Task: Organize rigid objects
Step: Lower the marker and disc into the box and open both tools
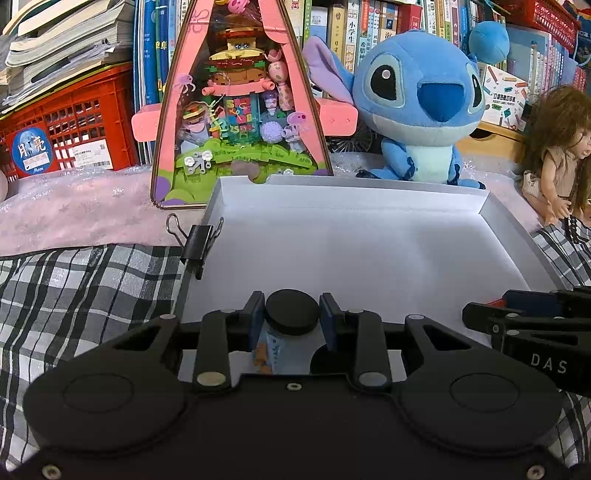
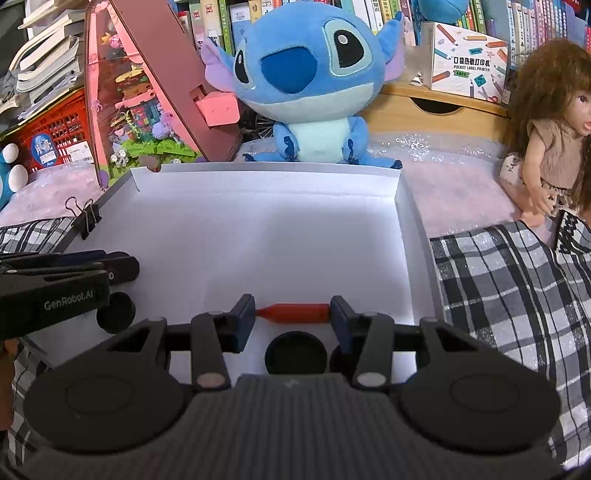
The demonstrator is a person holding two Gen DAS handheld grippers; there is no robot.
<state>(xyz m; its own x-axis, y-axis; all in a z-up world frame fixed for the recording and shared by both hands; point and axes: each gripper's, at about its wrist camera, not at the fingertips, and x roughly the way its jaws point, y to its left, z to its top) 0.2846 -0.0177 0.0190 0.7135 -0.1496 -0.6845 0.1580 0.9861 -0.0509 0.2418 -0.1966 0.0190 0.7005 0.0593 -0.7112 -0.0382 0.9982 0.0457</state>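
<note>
Currently both grippers hang over the white box (image 2: 402, 192), near its front edge. Left gripper (image 1: 291, 317) is clamped on a black-capped bottle (image 1: 291, 312), cap up. Right gripper (image 2: 293, 314) pinches a red marker (image 2: 295, 312) end to end, long axis crosswise between the fingers.

Blue plush toy with big ears (image 1: 417, 107) sits upright behind the box, centre. Pink triangular display case of coloured brick figures (image 1: 240, 110) stands just left of it. Red plastic crate (image 1: 74, 118) far left, paper stacks on top. Brown-haired doll (image 2: 550, 140) at right. Bookshelf of upright books (image 1: 369, 26) behind. Black-and-white checked cloth (image 2: 509, 288) covers the surface.
</note>
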